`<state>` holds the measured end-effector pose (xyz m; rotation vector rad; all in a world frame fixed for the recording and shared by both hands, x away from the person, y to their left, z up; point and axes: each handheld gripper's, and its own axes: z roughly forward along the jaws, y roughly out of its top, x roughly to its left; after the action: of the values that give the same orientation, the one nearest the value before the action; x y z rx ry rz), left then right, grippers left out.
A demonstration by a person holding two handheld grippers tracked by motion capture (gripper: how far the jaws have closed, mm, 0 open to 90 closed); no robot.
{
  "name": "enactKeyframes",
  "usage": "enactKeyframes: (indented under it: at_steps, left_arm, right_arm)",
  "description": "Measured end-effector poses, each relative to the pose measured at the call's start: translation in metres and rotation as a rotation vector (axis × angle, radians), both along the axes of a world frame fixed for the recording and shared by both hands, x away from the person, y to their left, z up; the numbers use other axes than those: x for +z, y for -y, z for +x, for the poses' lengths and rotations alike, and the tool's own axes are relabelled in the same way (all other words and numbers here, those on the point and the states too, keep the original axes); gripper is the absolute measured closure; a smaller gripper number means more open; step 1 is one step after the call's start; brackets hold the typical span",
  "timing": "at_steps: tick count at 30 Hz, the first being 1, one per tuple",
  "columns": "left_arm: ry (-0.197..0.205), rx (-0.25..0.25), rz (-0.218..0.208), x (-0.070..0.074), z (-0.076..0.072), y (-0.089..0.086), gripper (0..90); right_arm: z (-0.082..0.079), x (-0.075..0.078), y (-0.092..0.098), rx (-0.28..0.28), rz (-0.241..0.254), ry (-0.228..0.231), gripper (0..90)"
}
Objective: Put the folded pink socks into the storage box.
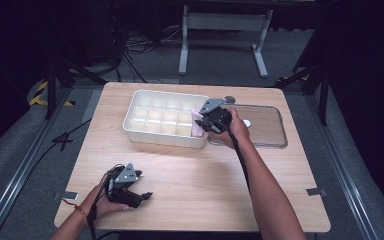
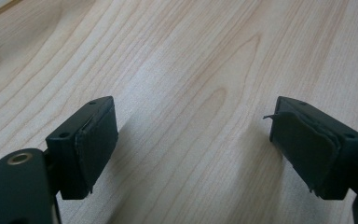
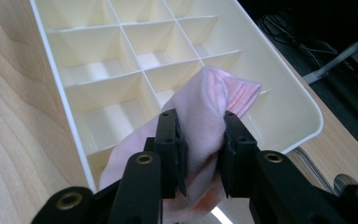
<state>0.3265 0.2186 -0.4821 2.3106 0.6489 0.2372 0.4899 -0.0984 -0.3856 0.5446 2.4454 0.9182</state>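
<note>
A white tray (image 1: 135, 112) divided into several compartments stands at the back middle of the wooden table. My right gripper (image 1: 204, 123) is shut on a folded pink cloth (image 1: 198, 126) and holds it at the tray's right end. In the right gripper view the pink cloth (image 3: 205, 119) is squeezed between the two black jaws of the right gripper (image 3: 200, 149), its tip hanging over a compartment of the tray (image 3: 284, 112) near the right wall. My left gripper (image 1: 141, 198) rests low over the table's front left, open with nothing between its pads (image 2: 95, 144).
A clear lid (image 1: 265, 125) lies flat on the table just right of the tray, under the right hand. Bare wood (image 1: 195, 175) spreads between the two hands. Table legs and cables stand on the floor beyond the far edge.
</note>
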Motion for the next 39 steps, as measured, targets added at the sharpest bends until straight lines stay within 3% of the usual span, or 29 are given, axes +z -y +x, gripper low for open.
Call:
enactKeyframes:
  at_steps: [16,21,26,31,36,39]
  left_arm:
    - [0.002,0.001,-0.007,-0.001,0.0,0.0,15.3]
    - [0.002,0.001,-0.009,-0.001,-0.001,0.0,15.3]
    - [0.004,-0.002,-0.007,-0.001,-0.001,0.0,15.3]
    - [0.004,-0.002,-0.007,-0.001,-0.001,0.0,15.3]
    - [0.006,-0.001,-0.009,-0.001,-0.001,0.0,15.2]
    - [0.006,-0.001,-0.009,-0.001,-0.001,0.0,15.2]
  right_arm:
    - [0.004,0.0,-0.007,0.049,-0.091,-0.05,71.6]
    - [0.005,-0.003,-0.011,0.078,-0.15,-0.058,71.5]
    - [0.006,-0.008,-0.016,0.105,-0.179,-0.076,71.3]
    - [0.006,-0.014,-0.025,0.143,-0.249,-0.098,71.2]
    - [0.008,-0.015,-0.025,0.152,-0.259,-0.121,71.4]
    - [0.01,-0.017,-0.026,0.16,-0.29,-0.136,71.5]
